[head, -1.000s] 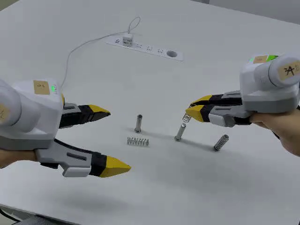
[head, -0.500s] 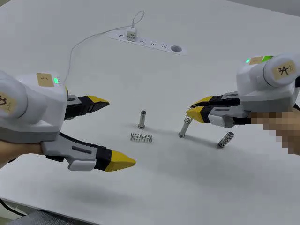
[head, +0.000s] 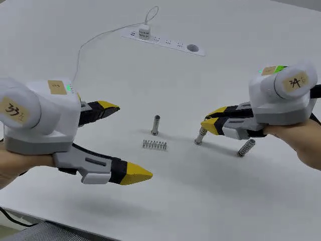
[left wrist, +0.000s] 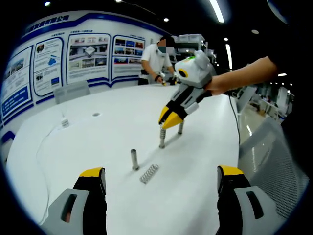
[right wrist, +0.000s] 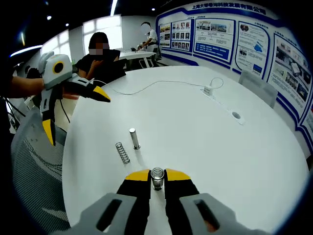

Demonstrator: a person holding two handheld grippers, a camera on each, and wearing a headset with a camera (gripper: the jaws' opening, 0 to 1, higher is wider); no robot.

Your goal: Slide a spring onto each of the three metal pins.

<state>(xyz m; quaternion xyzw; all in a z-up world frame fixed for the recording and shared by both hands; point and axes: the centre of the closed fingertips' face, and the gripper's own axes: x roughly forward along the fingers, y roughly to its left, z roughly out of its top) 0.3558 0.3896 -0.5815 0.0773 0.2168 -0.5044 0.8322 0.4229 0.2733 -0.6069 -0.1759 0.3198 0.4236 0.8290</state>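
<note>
A bare metal pin (head: 155, 124) stands upright mid-table, with a loose spring (head: 154, 145) lying just in front of it. To its right my right gripper (head: 206, 123) is shut on a spring (right wrist: 157, 177) that sits over the top of the middle pin (head: 200, 136). The third pin (head: 246, 147) leans further right and wears a spring. My left gripper (head: 125, 140) hovers at the left, wide open and holding nothing. In the left gripper view, the bare pin (left wrist: 134, 159) and the loose spring (left wrist: 149, 173) lie ahead of the left gripper (left wrist: 160, 178), with the right gripper (left wrist: 168, 117) beyond.
A white power strip (head: 163, 40) with a plugged-in charger and cable lies at the far side of the white table (head: 210, 201). The table's near edge runs along the bottom left. A mesh chair (right wrist: 34, 176) and seated people show beyond the table.
The right gripper has lowered its spring from above the middle pin onto the pin's top. The left gripper stays open. The head camera has shifted a little.
</note>
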